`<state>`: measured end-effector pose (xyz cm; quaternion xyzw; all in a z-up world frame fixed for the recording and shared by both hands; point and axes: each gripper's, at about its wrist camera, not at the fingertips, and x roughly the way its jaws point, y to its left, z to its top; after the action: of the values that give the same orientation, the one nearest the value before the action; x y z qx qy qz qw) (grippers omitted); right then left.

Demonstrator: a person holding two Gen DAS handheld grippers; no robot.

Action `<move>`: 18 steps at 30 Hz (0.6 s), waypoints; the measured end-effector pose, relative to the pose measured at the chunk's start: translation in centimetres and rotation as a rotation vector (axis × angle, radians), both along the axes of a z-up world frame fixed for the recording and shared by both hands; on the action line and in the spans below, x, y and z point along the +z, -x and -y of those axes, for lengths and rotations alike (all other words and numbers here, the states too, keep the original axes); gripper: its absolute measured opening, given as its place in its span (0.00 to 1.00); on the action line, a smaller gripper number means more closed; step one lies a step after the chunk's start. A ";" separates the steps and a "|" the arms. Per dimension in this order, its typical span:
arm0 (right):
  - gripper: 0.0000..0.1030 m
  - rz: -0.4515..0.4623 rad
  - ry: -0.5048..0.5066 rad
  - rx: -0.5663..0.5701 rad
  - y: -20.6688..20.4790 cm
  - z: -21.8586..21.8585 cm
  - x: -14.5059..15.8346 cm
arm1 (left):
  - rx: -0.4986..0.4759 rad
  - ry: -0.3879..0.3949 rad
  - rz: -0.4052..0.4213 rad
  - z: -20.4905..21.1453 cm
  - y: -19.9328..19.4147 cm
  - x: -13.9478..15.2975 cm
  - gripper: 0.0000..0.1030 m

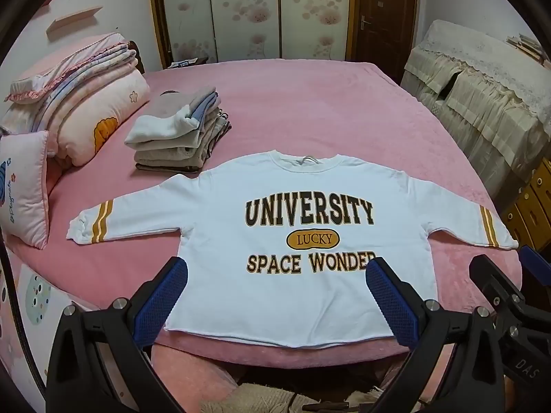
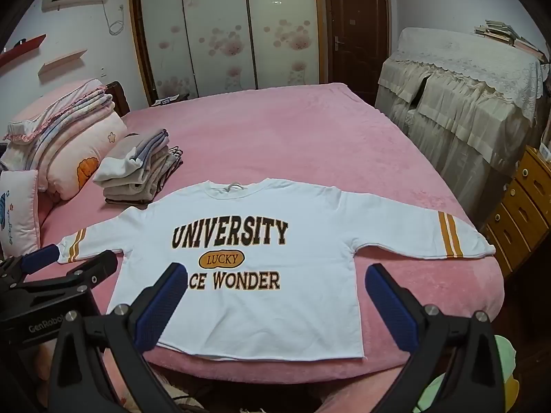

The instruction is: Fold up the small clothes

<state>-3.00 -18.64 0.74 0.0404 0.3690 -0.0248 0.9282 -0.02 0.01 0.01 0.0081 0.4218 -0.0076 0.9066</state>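
My left tool [image 1: 275, 296] and right tool [image 2: 275, 303] hang released above the bed's [image 1: 344, 113] near edge; white sweatshirt [image 1: 292, 189] spread flat, sleeves out, pink room beyond.

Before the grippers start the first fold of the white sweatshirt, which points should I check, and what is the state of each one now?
1. White sweatshirt lies flat, print up: ok.
2. Both sleeves spread out sideways: ok.
3. Left gripper open, nothing between the fingers: ok.
4. Right gripper open, nothing held: ok.
5. Stack of folded clothes lies apart from the sweatshirt: cannot tell, it is very near the sleeve.
6. Pink bed cover beyond the collar free of objects: ok.
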 end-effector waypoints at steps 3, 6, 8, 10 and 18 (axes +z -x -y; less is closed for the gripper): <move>1.00 0.001 -0.006 0.002 0.0 0.0 0.2 | -0.004 -0.002 -0.001 0.1 -0.1 0.0 1.00; 1.00 0.011 -0.003 0.002 0.4 0.1 0.4 | -0.007 0.002 -0.003 0.2 -0.2 0.0 1.00; 1.00 0.010 -0.003 0.004 0.4 -0.1 0.1 | -0.003 0.002 -0.008 0.2 -0.4 0.0 1.00; 1.00 0.008 0.003 0.006 0.5 -0.3 0.4 | -0.006 0.020 -0.009 0.1 0.0 -0.4 1.00; 1.00 0.013 0.001 0.007 0.7 -0.2 0.3 | -0.010 0.039 -0.026 0.2 0.6 -0.4 1.00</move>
<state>-3.70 -18.41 1.02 0.0387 0.3631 -0.0216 0.9307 -0.58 -0.16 -0.44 -0.0077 0.4333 -0.0208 0.9010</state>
